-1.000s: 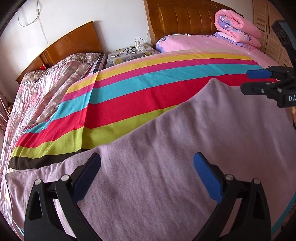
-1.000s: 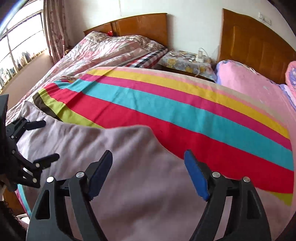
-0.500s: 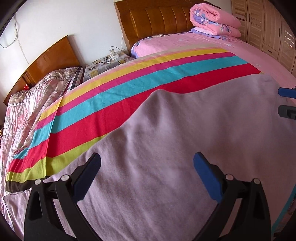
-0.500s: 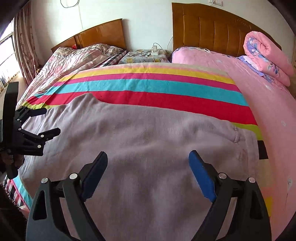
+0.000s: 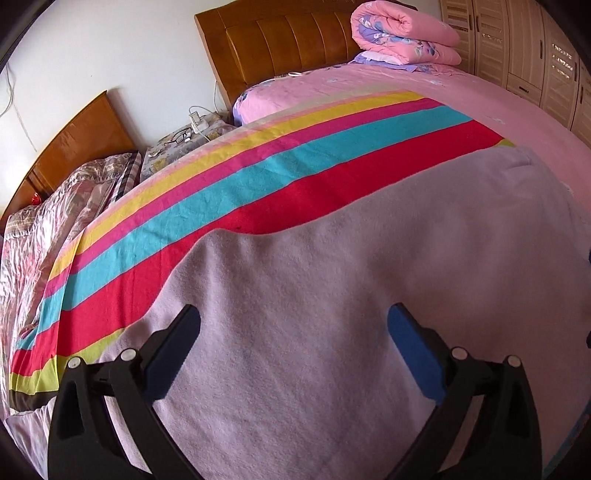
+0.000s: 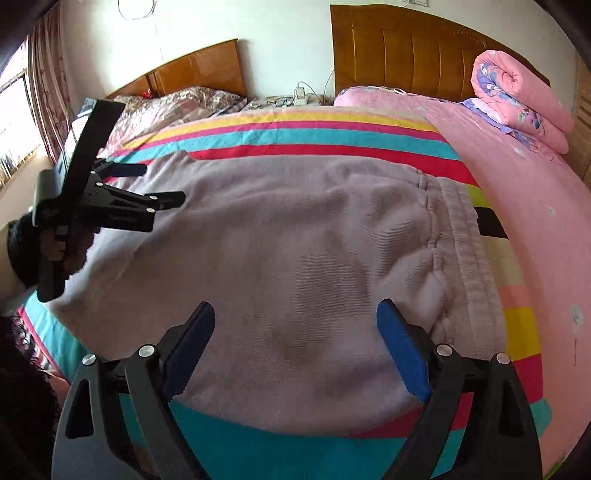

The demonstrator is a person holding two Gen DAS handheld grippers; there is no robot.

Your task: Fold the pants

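Left wrist view first, reading from its left edge: I see a floral quilt (image 5: 40, 236) on the neighbouring bed, then a small nightstand (image 5: 184, 142) with glasses and a charger on it, then the striped blanket (image 5: 229, 192) running across the main bed. The pants (image 5: 369, 295), a pale mauve fleece pair, lie spread flat on that blanket and fill most of my lower frame. My left tool (image 5: 293, 345) hangs over them with its fingers spread wide apart and nothing between the blue pads (image 5: 413, 354); whether the tips touch the cloth I cannot tell. Farther right, a rolled pink duvet (image 5: 402, 31) sits near the headboard on the pink sheet (image 5: 480, 103), with wardrobe doors (image 5: 546, 66) at the edge.

Right wrist view, again from the left: a window with a curtain (image 6: 44, 81), then the left tool (image 6: 155, 188) seen from the side, held by a hand (image 6: 70, 243) above the leg end of the pants (image 6: 277, 240); its fingers stand apart here too. In the middle, my right tool (image 6: 295, 339) is released as well, fingers wide, poised over the near edge of the garment just left of the waistband (image 6: 461, 240). The waistband lies toward the right, its gathered elastic resting on the striped blanket (image 6: 314, 133). Beyond it come the pink sheet (image 6: 517, 192) and the rolled duvet (image 6: 517, 96).
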